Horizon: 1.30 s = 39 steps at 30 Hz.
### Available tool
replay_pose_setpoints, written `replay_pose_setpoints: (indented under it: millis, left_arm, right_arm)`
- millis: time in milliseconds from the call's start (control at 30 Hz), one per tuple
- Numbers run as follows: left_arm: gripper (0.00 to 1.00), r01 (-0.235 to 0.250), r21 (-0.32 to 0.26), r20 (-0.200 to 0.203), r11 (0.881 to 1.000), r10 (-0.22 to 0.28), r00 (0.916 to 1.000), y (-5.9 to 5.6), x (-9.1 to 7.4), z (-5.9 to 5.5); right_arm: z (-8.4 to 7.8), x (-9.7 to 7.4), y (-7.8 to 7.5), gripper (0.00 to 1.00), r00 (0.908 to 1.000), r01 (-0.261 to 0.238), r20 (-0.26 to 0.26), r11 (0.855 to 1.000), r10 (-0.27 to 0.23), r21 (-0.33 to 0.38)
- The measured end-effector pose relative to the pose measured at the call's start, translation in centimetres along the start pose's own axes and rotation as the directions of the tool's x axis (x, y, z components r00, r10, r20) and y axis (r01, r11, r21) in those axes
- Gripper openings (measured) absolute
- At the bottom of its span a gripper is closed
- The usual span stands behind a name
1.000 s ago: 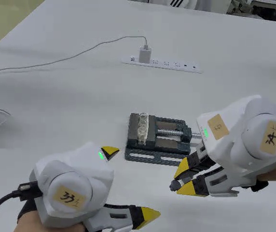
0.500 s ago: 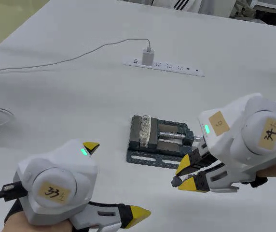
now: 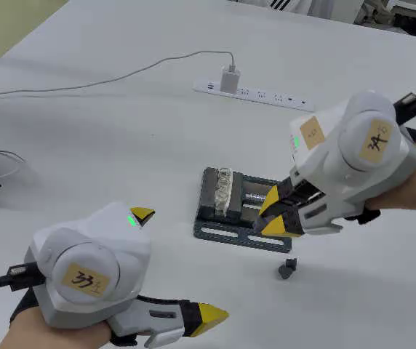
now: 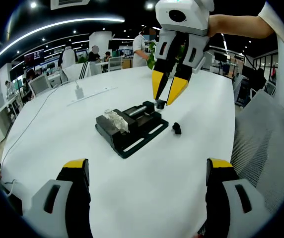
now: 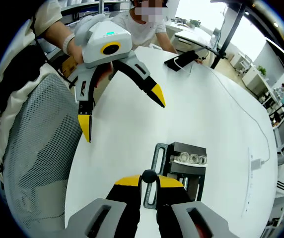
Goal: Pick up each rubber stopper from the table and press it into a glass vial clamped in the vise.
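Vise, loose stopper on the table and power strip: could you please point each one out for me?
vise [image 3: 226, 233]: head view, on its front base rail.
loose stopper [image 3: 287, 270]: head view, on its dark body.
power strip [image 3: 266, 95]: head view, on the middle of its white casing.

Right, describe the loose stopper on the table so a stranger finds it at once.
Find the dark vise on the white table. Off its corner nearest the right gripper lies a small dark stopper. It alone lies loose on the tabletop; the other stopper is pinched in that gripper.
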<state>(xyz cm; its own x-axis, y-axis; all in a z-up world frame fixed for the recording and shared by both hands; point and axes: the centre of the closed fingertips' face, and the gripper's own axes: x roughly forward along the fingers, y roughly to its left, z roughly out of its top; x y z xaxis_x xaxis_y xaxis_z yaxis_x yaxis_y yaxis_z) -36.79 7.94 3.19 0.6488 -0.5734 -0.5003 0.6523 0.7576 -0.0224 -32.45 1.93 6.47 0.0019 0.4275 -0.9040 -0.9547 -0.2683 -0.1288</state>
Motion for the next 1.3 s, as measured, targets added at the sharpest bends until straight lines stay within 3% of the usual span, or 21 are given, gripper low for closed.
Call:
replay_pose_setpoints:
  millis: [267, 533, 800, 1200, 1300]
  left_arm:
    - [0.97, 0.002, 0.000, -0.001, 1.000, -0.002, 1.0000, 0.1, 0.2, 0.1]
    - [0.96, 0.002, -0.007, -0.001, 1.000, -0.002, 1.0000, 0.2, 0.2, 0.1]
    - [0.96, 0.006, -0.014, -0.010, 1.000, -0.006, 0.9999, 0.4, 0.3, -0.2]
    - [0.95, 0.019, -0.020, -0.008, 1.000, -0.019, 0.9998, 0.8, 0.8, 0.1]
    - [0.95, 0.020, -0.020, -0.009, 1.000, -0.020, 0.9998, 0.9, 0.9, 0.0]
  right_arm:
    - [0.0, 0.2, -4.3, 0.07, 0.9991, 0.035, -0.023, 0.999, -0.035, -0.024]
    - [0.2, 1.0, -6.7, 0.07, 0.9975, 0.038, -0.058, 0.998, -0.041, -0.051]
    - [0.6, 1.7, -8.3, 0.07, 0.9963, 0.031, -0.078, 0.998, -0.036, -0.063]
    - [-0.1, 3.1, -10.5, 0.07, 0.9931, 0.019, -0.113, 0.996, -0.029, -0.084]
    - [0.1, 3.3, -10.4, 0.07, 0.9928, 0.013, -0.117, 0.996, -0.023, -0.085]
